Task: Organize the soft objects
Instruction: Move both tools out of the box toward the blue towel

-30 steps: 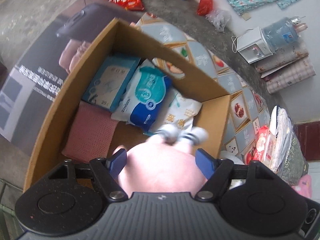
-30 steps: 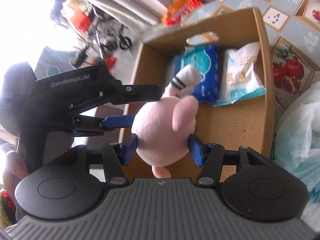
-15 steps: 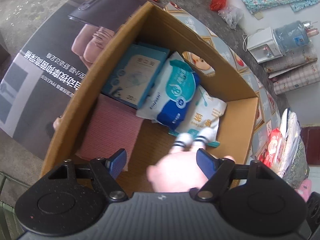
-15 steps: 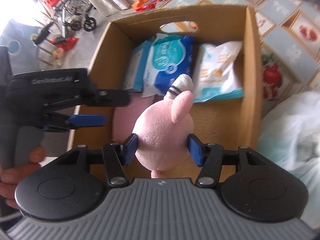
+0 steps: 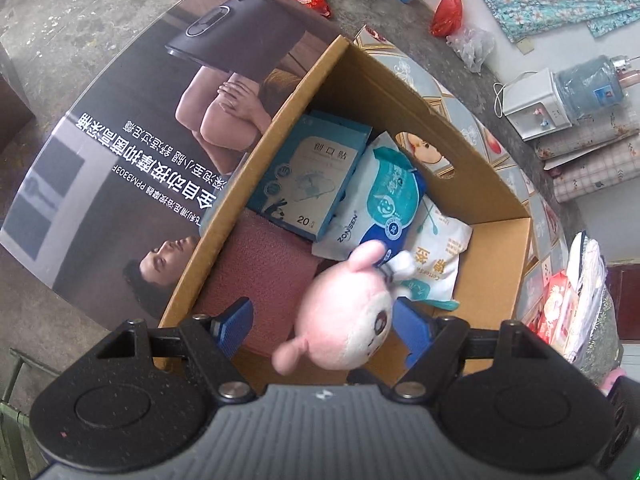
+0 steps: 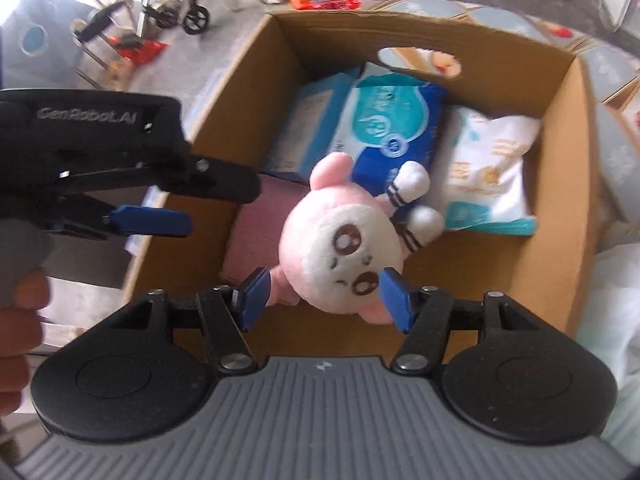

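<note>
Left gripper (image 5: 326,330): jaws spread, holding nothing. Right gripper (image 6: 320,300): jaws spread wide, pads flanking the pink plush toy (image 6: 352,248), firm contact not discernible. The toy sits inside the cardboard box (image 6: 568,216), against the "ZONSEN" wipes pack (image 5: 384,204). Bare box floor lies nearest the grippers.

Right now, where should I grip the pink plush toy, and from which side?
Grip the pink plush toy across its round head, coming down from above into the cardboard box. It faces up, the head is its bulkiest part, and the small striped limbs probably give too little to pinch.
</note>
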`<state>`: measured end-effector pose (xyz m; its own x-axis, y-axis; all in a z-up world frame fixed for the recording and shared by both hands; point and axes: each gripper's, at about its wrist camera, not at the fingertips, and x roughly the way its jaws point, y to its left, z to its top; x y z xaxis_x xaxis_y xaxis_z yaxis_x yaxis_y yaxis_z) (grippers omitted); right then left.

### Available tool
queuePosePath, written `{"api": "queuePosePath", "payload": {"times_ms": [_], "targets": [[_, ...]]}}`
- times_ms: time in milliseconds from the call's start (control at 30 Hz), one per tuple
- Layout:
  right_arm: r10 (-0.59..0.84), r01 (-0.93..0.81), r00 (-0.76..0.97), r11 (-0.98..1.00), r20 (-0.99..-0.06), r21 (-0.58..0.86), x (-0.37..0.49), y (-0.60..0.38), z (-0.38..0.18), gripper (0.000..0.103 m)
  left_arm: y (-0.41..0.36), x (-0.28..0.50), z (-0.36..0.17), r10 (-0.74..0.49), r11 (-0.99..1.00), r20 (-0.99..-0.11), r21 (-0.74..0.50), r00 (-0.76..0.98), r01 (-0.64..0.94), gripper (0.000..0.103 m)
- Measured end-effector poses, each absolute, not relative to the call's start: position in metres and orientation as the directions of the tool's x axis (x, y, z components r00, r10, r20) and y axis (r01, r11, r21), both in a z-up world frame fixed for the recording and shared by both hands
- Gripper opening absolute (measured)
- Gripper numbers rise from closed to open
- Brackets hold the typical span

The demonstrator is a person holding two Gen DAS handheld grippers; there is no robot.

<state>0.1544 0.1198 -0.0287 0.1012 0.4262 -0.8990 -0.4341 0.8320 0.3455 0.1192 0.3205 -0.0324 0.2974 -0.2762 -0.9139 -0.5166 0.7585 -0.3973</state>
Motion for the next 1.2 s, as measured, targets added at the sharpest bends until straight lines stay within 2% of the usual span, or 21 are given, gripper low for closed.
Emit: {"api": "queuePosePath", "payload": {"times_ms": [267, 500, 667, 733, 933, 1200], "targets": [[0.467, -0.376, 0.158, 0.843, -0.870, 0.385, 0.152, 0.086, -0.012, 0.060, 0.298, 0.129, -0.032, -0.265, 0.829, -0.924, -0.365, 0.277, -0.423, 0.078], [0.525, -0.282, 0.213, 0.841, -0.824, 0.463, 0.146, 0.039, -0.002, 0.060, 0.265, 0.144, -0.043, -0.152, 0.925, -0.968, -0.211, 0.201, -0.317, 0.077], [0.600, -0.210, 0.265, 0.800, -0.755, 0.562, 0.140, 0.004, -0.002, 0.060, 0.248, 0.144, -0.027, -0.152, 0.936, -0.958, -0.218, 0.243, -0.276, 0.078], [0.627, -0.167, 0.284, 0.777, -0.725, 0.607, 0.139, -0.011, -0.002, 0.060, 0.237, 0.146, -0.016, -0.141, 0.944, -0.953, -0.210, 0.267, -0.253, 0.082], [0.649, -0.061, 0.395, 0.724, -0.650, 0.687, 0.132, -0.072, 0.004, 0.061, 0.194, 0.156, 0.012, -0.156, 0.959, -0.934, -0.221, 0.322, -0.178, 0.084], [0.566, 0.087, 0.477, 0.731, -0.672, 0.677, 0.101, -0.182, 0.002, 0.061, 0.096, 0.176, 0.032, -0.243, 0.962, -0.902, -0.272, 0.358, -0.033, 0.084]]}}
